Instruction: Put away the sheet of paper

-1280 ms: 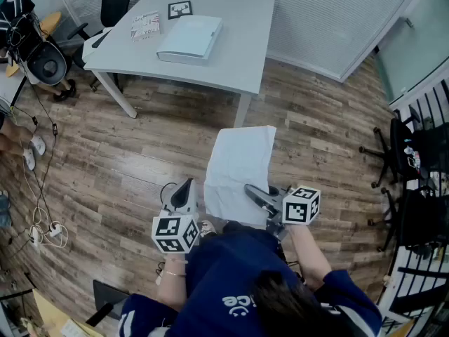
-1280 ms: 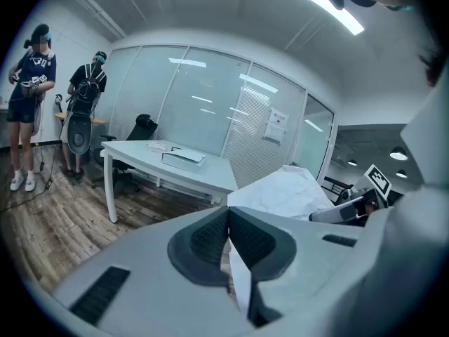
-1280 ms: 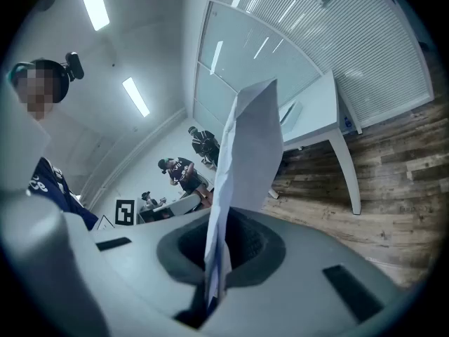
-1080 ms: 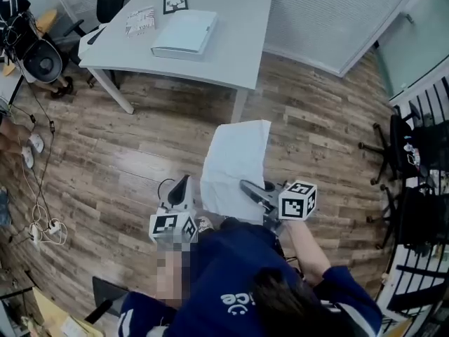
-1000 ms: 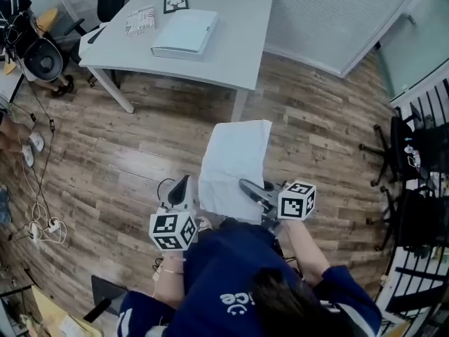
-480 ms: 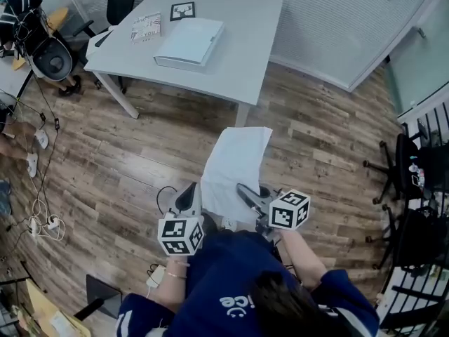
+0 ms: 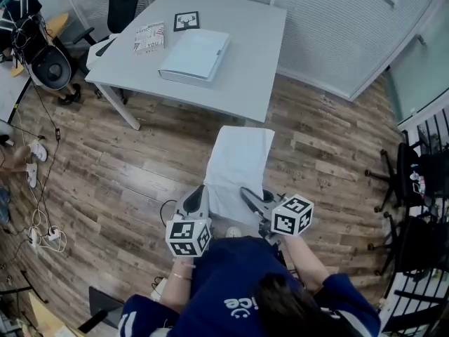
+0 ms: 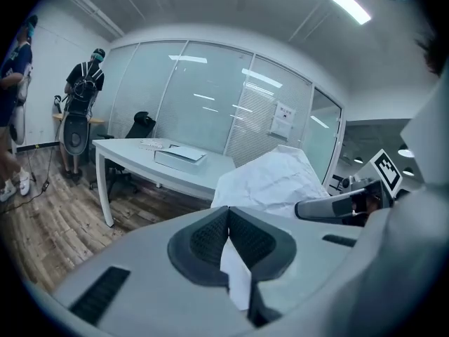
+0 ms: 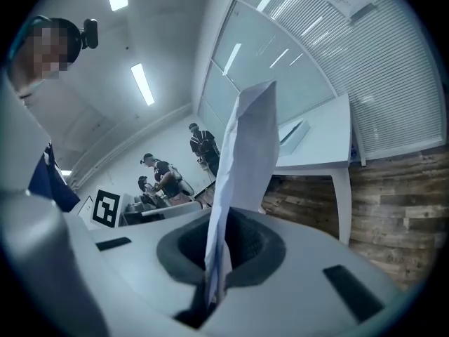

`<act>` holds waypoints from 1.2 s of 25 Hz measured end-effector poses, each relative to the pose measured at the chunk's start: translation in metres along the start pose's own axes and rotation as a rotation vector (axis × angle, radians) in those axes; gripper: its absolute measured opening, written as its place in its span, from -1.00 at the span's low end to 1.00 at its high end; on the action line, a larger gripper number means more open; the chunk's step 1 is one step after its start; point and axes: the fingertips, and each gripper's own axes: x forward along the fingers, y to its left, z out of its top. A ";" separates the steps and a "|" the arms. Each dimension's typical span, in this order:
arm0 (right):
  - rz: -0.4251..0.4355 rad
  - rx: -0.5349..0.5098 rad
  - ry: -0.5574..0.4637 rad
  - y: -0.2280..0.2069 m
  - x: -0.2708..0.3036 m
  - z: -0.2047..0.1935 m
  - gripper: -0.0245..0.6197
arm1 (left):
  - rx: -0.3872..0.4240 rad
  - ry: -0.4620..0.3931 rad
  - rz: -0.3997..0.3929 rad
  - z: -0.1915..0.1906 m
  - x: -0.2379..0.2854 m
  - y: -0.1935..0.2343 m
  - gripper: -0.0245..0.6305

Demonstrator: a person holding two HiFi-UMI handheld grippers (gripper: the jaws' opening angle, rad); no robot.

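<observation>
Above the wooden floor point(image 7: 126, 167), on the near side of the counter point(image 7: 259, 55), the sheet of paper point(image 7: 238, 167) extends toward it, its near edge pinched by the fingers of the left gripper point(image 7: 201, 190) and the right gripper point(image 7: 247, 192).

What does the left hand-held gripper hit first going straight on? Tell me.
Probably the front edge of the light grey table, though depth is unclear. The white sheet of paper clamped in the left hand-held gripper would travel with it.
</observation>
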 end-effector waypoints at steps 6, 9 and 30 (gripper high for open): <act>-0.060 -0.018 -0.011 -0.015 0.045 0.027 -0.90 | -0.002 0.007 -0.028 0.027 0.031 0.046 -0.91; -0.104 -0.042 -0.002 -0.022 0.071 0.040 -0.90 | 0.012 0.009 -0.053 0.043 0.048 0.068 -0.91; -0.270 -0.086 -0.088 -0.043 0.189 0.120 -0.90 | 0.118 0.034 -0.201 0.122 0.130 0.152 -0.91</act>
